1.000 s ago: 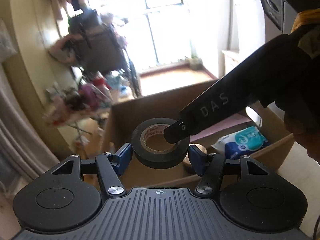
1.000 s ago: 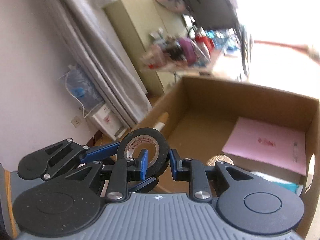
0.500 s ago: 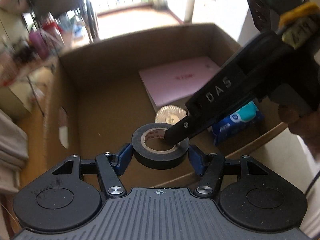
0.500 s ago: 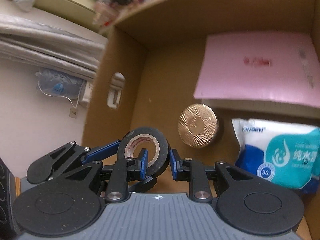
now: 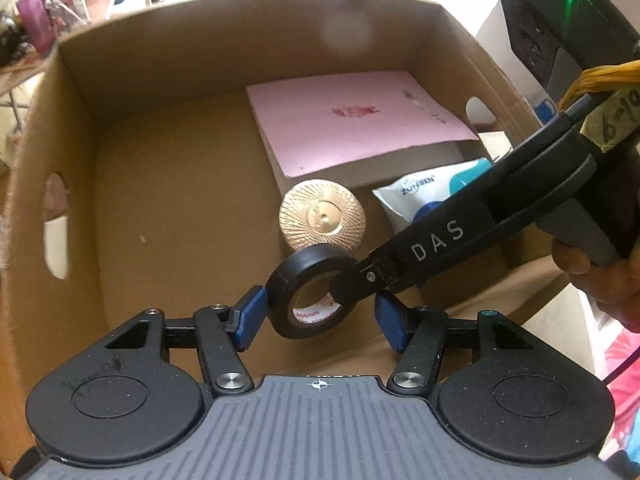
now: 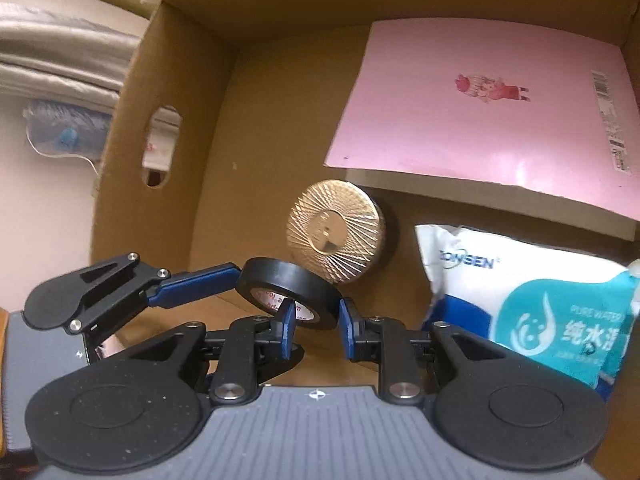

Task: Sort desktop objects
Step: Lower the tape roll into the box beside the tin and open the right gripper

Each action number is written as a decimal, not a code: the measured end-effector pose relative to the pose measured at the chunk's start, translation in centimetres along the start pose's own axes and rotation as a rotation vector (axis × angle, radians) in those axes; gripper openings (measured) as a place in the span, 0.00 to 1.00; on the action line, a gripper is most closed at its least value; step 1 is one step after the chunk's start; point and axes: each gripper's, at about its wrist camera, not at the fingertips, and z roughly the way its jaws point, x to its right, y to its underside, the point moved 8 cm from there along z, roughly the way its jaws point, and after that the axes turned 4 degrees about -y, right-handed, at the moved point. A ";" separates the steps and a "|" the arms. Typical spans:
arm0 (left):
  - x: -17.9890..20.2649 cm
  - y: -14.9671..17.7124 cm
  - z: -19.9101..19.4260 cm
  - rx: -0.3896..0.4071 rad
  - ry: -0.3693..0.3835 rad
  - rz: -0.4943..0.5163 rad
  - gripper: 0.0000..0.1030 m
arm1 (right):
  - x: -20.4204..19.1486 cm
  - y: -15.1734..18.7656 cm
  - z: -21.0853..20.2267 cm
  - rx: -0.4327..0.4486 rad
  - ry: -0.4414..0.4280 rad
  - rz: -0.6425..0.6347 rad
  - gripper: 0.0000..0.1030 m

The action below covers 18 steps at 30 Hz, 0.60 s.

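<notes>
A black tape roll point(image 5: 288, 280) hangs tilted over the open cardboard box point(image 5: 240, 40), held by both grippers. My left gripper point(image 5: 316, 314) spans the roll's outside; its left blue pad touches the roll's side, the right pad is partly behind the other gripper, and its jaws are closing. In the right wrist view my right gripper point(image 6: 316, 320) is shut on the wall of the tape roll point(image 6: 280, 276), one pad inside the hole and one outside. The right gripper's black finger point(image 5: 352, 288) reaches into the roll from the right. A left finger point(image 6: 196, 284) meets the roll's left edge.
Inside the box lie a pink booklet point(image 5: 352, 120) on a cardboard piece, a round gold tin point(image 5: 322, 218) and a pack of wet wipes point(image 6: 540, 312). The box's left wall point(image 6: 180, 140) has a handle hole. A hand point(image 5: 600, 272) holds the right gripper.
Both grippers have tipped downward and sunk toward the box with the tape roll. The views swung from the room to the box's inside. The roll now sits tilted.
</notes>
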 end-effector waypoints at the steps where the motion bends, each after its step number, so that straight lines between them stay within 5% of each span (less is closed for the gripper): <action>1: 0.1 0.0 0.3 -0.007 0.007 -0.001 0.58 | 0.1 0.1 0.0 -0.007 0.010 -0.005 0.25; 11: 0.4 -0.5 1.1 -0.020 0.063 0.001 0.61 | 0.7 0.8 -0.3 -0.066 0.062 0.002 0.28; 18: -1.1 -1.0 -0.2 0.027 0.077 -0.041 0.64 | 0.0 1.2 -2.6 0.024 0.024 -0.041 0.31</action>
